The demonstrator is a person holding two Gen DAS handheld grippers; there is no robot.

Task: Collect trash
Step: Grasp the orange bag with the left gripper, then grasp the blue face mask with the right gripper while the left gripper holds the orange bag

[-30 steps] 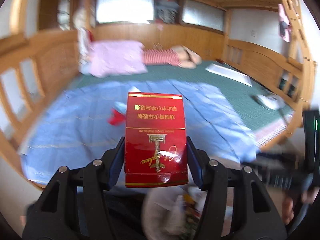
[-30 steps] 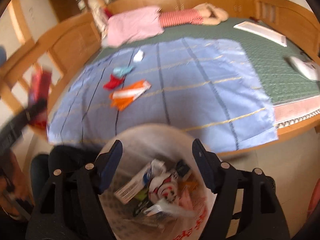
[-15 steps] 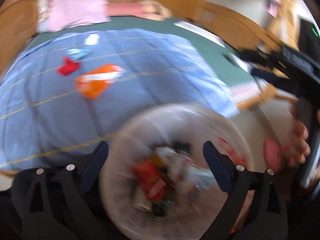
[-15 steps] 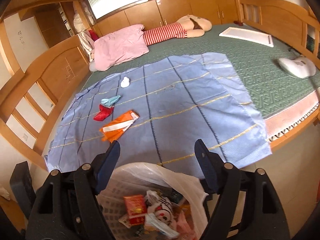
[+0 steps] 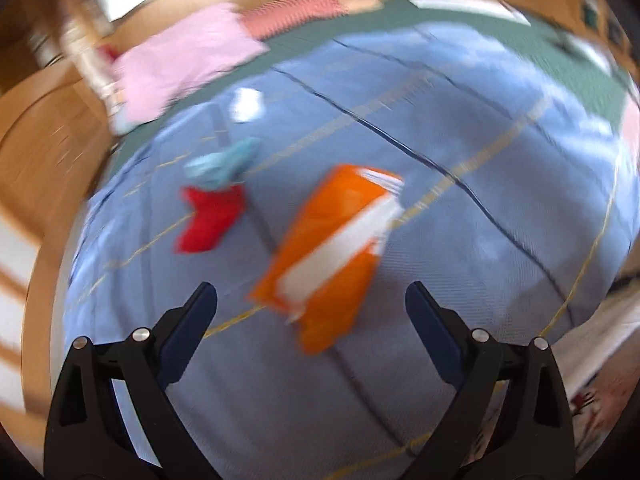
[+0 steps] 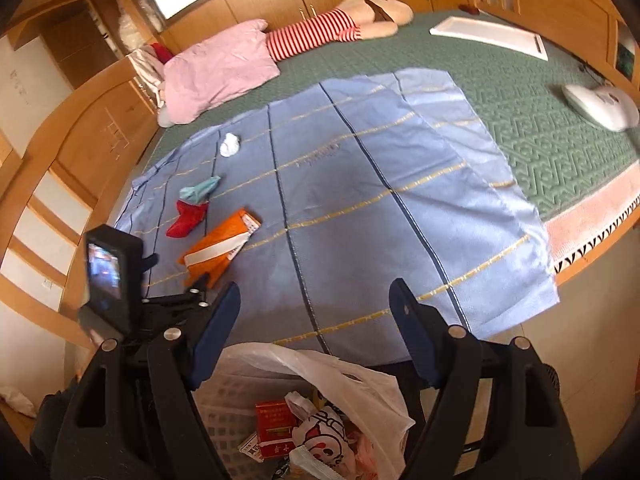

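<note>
two grippers are in view. my left gripper (image 5: 310, 304) has its jaws spread wide with nothing between them; it points down at the blue sheet (image 5: 460, 248), and its view is blurred. the orange packet (image 5: 328, 248) lies flat on the sheet at 12 o'clock from the fingertips, just beyond them and not touching. the red scrap (image 5: 208, 222) lies at 10 o'clock from the packet, near it but apart. the teal scrap (image 5: 222, 162) sits at 12 o'clock from the red scrap; i cannot tell whether they touch. the white wad (image 5: 246, 105) lies farther out, also at 12 o'clock.

my right gripper (image 6: 314, 300) also has its jaws apart and empty. it hangs above the trash basket (image 6: 228, 404), which is lined with a white plastic bag (image 6: 360, 388) and stands against the near edge of the bed. a red box (image 6: 274, 428) rests inside the bag among other wrappers. in this view the left gripper body shows at 9 o'clock, over the sheet next to the orange packet. a pink pillow (image 6: 218, 70) and a striped plush toy (image 6: 320, 34) lie at 12 o'clock on the green mattress cover (image 6: 520, 108).
</note>
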